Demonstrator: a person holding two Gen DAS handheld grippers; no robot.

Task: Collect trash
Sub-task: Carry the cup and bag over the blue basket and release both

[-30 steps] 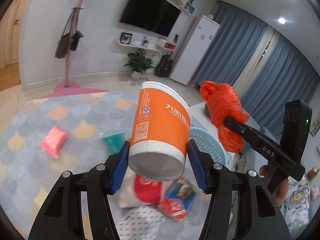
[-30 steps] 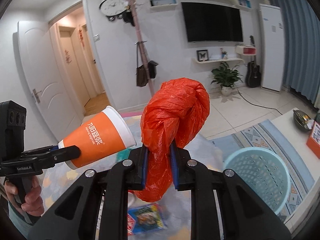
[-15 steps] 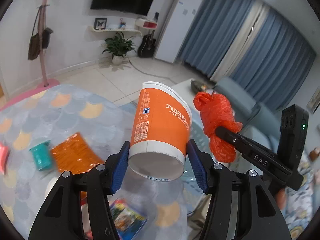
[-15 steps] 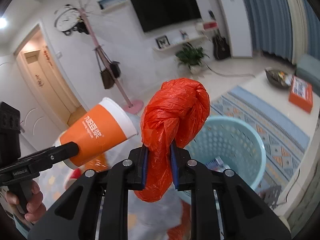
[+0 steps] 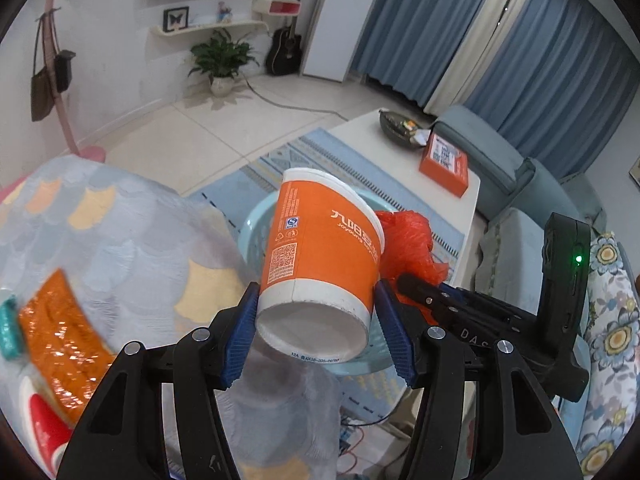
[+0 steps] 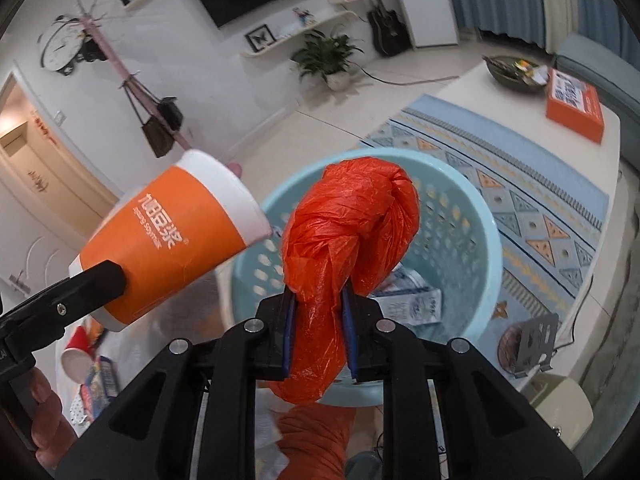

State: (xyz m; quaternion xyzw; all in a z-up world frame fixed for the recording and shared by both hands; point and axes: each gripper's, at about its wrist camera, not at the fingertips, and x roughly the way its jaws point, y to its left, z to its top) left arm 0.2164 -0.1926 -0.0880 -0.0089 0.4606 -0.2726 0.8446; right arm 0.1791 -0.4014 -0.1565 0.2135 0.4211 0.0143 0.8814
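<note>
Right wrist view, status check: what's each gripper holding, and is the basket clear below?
Left gripper shut on orange paper cup. Right gripper shut on orange plastic bag. Blue basket below, packets inside, opening unobstructed.

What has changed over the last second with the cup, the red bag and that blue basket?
Both grippers swung over from the patterned cloth toward the blue basket, which now sits right below the orange bag and orange cup. Nothing was released: the left gripper still clamps the cup, the right gripper the bag.

The cup (image 6: 168, 236) hangs left of the bag (image 6: 348, 236), both above the basket (image 6: 476, 216), paper packet (image 6: 412, 304) inside.
</note>
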